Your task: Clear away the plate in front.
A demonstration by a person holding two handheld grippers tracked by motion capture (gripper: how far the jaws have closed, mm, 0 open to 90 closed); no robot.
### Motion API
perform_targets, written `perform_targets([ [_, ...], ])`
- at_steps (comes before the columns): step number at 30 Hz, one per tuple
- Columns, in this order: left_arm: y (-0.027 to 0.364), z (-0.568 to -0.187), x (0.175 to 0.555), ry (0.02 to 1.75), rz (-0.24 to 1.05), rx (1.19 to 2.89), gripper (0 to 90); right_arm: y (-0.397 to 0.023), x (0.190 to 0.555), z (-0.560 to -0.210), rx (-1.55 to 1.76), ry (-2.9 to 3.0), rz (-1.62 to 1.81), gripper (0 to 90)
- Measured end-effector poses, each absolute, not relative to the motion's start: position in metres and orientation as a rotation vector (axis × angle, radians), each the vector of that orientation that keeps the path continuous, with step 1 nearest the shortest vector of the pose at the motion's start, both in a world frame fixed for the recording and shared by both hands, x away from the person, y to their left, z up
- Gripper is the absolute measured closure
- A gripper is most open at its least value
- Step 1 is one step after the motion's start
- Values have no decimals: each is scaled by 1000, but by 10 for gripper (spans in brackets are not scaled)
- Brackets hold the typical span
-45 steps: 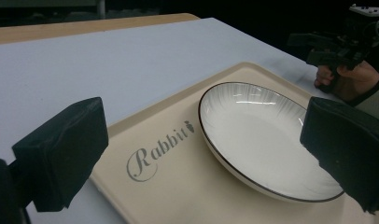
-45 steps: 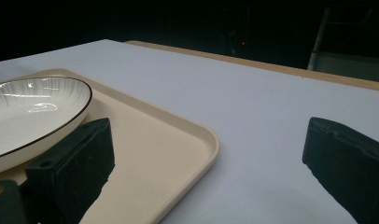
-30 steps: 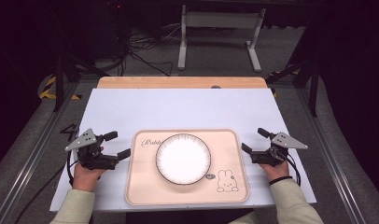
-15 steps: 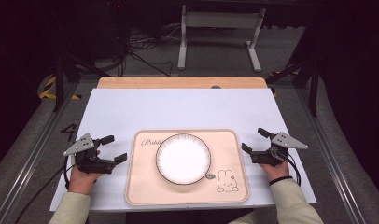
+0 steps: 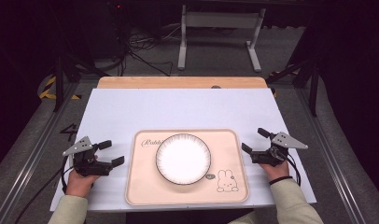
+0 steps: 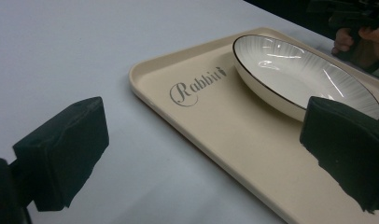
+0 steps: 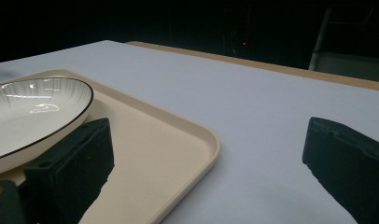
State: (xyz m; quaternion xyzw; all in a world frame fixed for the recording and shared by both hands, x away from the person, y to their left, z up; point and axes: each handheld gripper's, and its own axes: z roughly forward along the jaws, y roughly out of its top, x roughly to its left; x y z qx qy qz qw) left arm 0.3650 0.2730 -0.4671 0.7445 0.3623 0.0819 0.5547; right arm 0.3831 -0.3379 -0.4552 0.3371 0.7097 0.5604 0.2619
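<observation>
Flanking: two hand-held grippers sit either side of a beige tray (image 5: 234,186) in the lower half of the high view.
Left gripper (image 5: 108,153): lower left of frame, jaws spread wide, nothing between them, just beside the tray's left edge.
Right gripper (image 5: 256,140): lower right, jaws likewise parted and empty, just beside the tray's right edge.
Plate (image 5: 183,158): white with a dark rim, resting on the tray slightly left of its centre; in the left gripper view it lies at upper right.
Tray print: "Rabbit" lettering (image 6: 194,87) near the plate; a rabbit drawing (image 5: 224,180) at the tray's lower right.
Table (image 5: 178,109): white surface under the tray.
</observation>
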Motion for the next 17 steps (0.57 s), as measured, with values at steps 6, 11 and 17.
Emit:
perform_targets([
  [6,273,-471,364,1001,197,1745,31,-338,383,-455,914,1921,1515,23],
  [11,272,-470,363,982,215,1755,33,-337,383,-455,913,1920,1514,23],
  [17,271,-470,362,964,223,1747,28,-337,383,-455,913,1921,1514,23],
])
